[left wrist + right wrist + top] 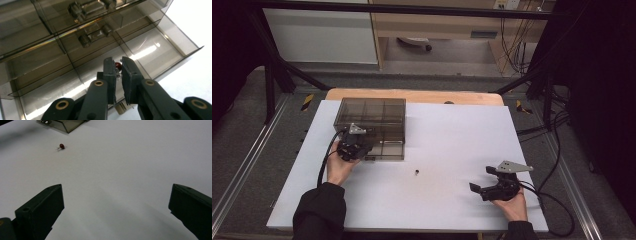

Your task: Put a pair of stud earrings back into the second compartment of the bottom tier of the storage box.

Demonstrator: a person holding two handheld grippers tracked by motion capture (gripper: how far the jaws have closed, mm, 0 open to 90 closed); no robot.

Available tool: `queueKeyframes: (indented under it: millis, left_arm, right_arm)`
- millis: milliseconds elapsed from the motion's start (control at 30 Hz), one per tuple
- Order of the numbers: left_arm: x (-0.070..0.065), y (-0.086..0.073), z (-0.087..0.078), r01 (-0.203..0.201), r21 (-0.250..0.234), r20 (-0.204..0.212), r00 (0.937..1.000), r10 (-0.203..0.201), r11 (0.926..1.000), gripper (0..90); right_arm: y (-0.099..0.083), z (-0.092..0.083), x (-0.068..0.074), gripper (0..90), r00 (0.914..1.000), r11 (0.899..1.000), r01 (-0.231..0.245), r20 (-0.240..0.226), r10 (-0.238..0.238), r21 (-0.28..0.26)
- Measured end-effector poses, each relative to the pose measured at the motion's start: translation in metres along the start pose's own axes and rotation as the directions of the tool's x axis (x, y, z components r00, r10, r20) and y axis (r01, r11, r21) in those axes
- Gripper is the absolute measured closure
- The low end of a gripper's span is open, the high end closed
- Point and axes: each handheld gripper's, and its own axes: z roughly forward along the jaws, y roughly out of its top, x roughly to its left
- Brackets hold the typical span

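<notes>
A smoky see-through compartment box stands at the table's back left, with its divided tray lying open in front. Over that tray my left gripper is shut on a small red-headed part with thin metal legs, pinched at the jaw tips. From above, the left gripper sits at the box's front left edge. A second small red part lies loose on the white sheet, also seen as a dark speck. At the front right my right gripper rests open and holds nothing; its jaws stand wide apart.
A white sheet covers the wooden table. Black frame bars and cables run along the table's sides and back. A cable trails from each gripper toward the front edge.
</notes>
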Motion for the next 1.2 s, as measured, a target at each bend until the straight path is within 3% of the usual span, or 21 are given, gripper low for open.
queueKeyframes:
  millis: [167, 367, 467, 567, 767, 1000, 1200]
  left_arm:
    - [0.000, -0.001, 0.005, -0.013, 0.013, -0.004, 0.9999, 0.013, 0.9998, 80.0]
    - [-0.001, 0.000, -0.001, -0.003, -0.014, 0.011, 0.9999, 0.003, 0.9999, 71.8]
    - [-0.002, 0.000, -0.008, -0.004, -0.026, 0.019, 0.9998, 0.004, 0.9996, 62.6]
    - [-0.006, 0.000, -0.017, -0.042, -0.060, 0.025, 0.9987, 0.043, 0.9973, 53.1]
    - [-0.014, -0.008, -0.030, -0.021, -0.079, 0.054, 0.9982, 0.025, 0.9966, 36.9]
    - [-0.024, -0.018, -0.037, -0.041, -0.093, 0.079, 0.9957, 0.049, 0.9948, 21.3]
    - [-0.040, -0.024, -0.035, -0.066, -0.091, 0.107, 0.9914, 0.076, 0.9936, 15.4]
  right_arm:
    - [0.000, 0.000, 0.000, 0.7, 1.0000, 1.000, 0.000, 0.000, 0.000, 0.000]
    - [0.000, 0.000, 0.000, 0.7, 1.0000, 1.000, 0.000, 0.000, 0.000, -0.005]
    - [0.000, 0.000, 0.000, 0.7, 1.0000, 1.000, -0.001, -0.001, 0.001, -0.003]
    - [0.000, 0.000, 0.000, 0.7, 1.0000, 1.000, -0.001, 0.001, 0.001, -0.004]
    - [0.000, 0.000, 0.000, 0.7, 1.0000, 1.000, -0.002, 0.000, 0.002, -0.004]
    - [0.000, 0.000, 0.000, 0.7, 1.0000, 1.000, -0.004, 0.000, 0.004, -0.002]
    - [0.000, 0.000, 0.000, 0.7, 1.0000, 1.000, -0.003, 0.000, 0.003, -0.002]
